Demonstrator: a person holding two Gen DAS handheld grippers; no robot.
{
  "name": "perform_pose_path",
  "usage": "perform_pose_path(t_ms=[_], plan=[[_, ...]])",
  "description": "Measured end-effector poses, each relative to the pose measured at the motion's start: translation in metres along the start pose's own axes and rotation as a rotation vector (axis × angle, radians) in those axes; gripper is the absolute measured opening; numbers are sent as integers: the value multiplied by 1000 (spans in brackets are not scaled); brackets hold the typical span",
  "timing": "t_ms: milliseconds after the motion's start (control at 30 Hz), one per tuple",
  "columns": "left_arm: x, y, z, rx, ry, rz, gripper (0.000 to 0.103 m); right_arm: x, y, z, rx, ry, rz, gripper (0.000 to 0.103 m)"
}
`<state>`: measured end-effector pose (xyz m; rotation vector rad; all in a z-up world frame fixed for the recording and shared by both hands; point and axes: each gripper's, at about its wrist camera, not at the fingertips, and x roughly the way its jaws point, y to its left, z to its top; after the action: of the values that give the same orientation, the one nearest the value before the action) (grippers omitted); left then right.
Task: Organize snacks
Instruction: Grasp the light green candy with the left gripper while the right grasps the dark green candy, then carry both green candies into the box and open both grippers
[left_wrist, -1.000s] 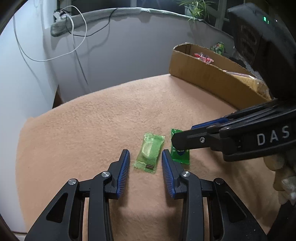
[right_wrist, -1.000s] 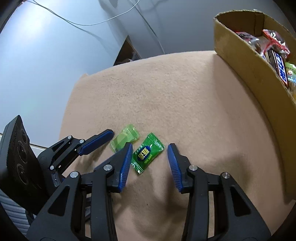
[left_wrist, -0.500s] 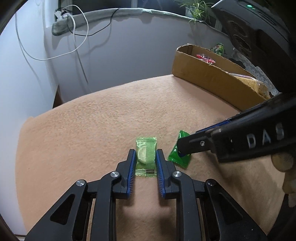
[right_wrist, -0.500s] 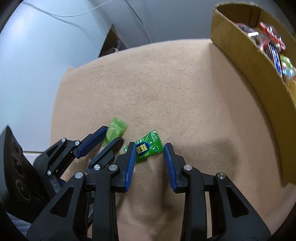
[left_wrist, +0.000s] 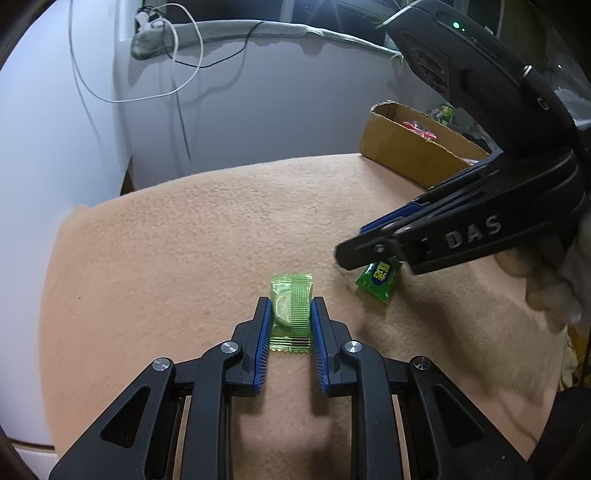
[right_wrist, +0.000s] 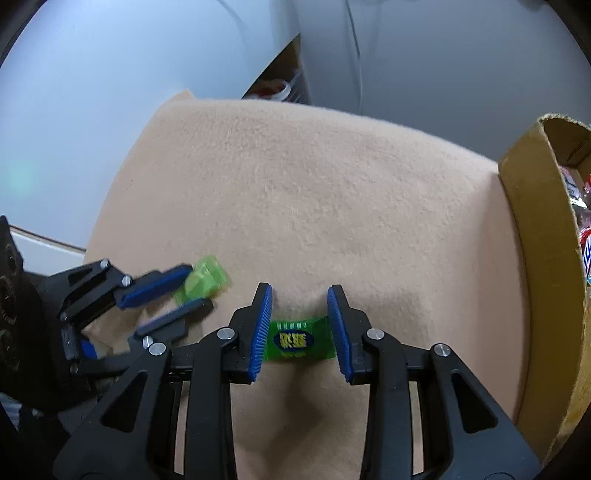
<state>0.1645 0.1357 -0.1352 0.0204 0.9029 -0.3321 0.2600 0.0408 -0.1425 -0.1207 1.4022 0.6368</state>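
While left tongs (left_wrist: 290, 306) clamp pale candy (left_wrist: 291, 310), right tongs (right_wrist: 300, 325) clamp green candy (right_wrist: 295, 339); cardboard box (right_wrist: 532, 221) beside.

Dim, cool indoor light, soft shadows, strong fisheye bending with dark corners, slight motion blur.

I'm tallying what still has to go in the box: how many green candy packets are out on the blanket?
2. The pale green packet is clamped in the left gripper; the darker green packet is clamped in the right gripper. None seem hidden.
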Motion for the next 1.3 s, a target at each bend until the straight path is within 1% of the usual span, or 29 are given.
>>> perform_pose_path(t_ms=[33,67,200,333,400,500,533,567,633,767,867,1067,1100,1167,1300], plan=[[0,1,-1,-3,1,2,20,-1,-2,-5,-4,24,25,33],[-1,1,-2,-4,0,3,20,-3,-4,-11,-22,40,30,33],[0,0,-1,-6,5,9,20,-6,7,-26,-123,44,26,33],[0,-1,0,-9,11,27,20,-2,34,-39,-297,16,-93,34],[-1,-1,1,-21,14,31,19,0,43,-45,-358,3,-146,35],[-2,2,2,-50,15,33,19,3,50,-51,-408,-16,-194,31],[-4,3,3,-60,15,40,19,0,50,-56,-421,-26,-216,25],[-5,4,4,-66,14,44,19,-3,49,-60,-416,-32,-220,23],[-10,3,5,-75,6,51,19,-6,45,-61,-389,-40,-199,21],[-18,-9,10,-56,-6,70,19,-25,25,-73,-326,-78,-151,20],[-22,-18,15,-42,-18,81,19,-42,17,-73,-285,-124,-123,20],[-24,-48,36,-4,-43,69,19,-88,-15,-84,-218,-219,-91,20],[-23,-54,41,5,-48,66,19,-100,-18,-79,-207,-233,-90,20],[-22,-66,50,19,-58,54,19,-118,-38,-83,-174,-268,-100,20],[-16,-91,72,44,-84,31,19,-143,-62,-87,-117,-323,-89,20]])
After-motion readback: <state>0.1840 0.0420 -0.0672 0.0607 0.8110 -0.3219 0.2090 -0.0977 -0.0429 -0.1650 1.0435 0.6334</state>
